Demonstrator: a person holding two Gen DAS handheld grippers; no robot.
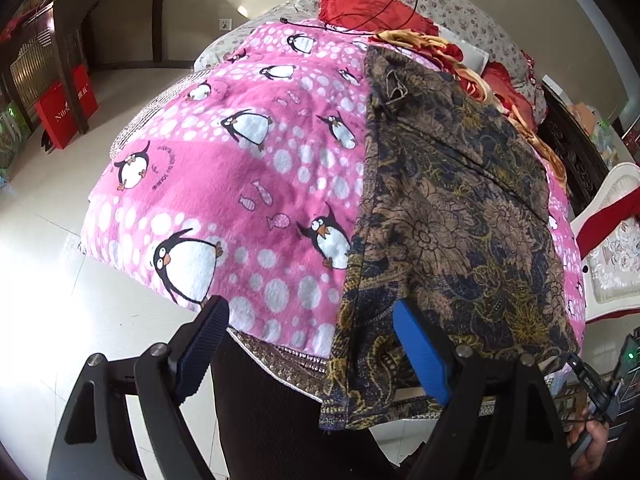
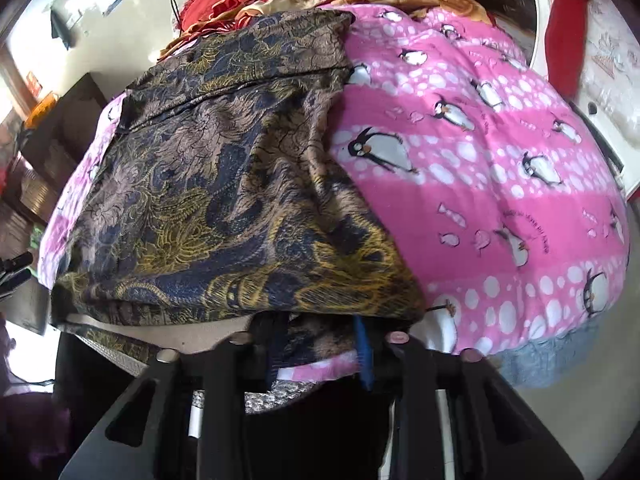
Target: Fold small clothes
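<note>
**Patterned garment on the penguin blanket**

Left wrist: left gripper [image 1: 316, 346] fingers spread wide, empty, over the garment [image 1: 452, 216] spread on the blanket [image 1: 248, 160].

Right wrist: right gripper [image 2: 320, 350] fingers partly apart, garment [image 2: 224, 184] hem between them; grip unclear.
</note>
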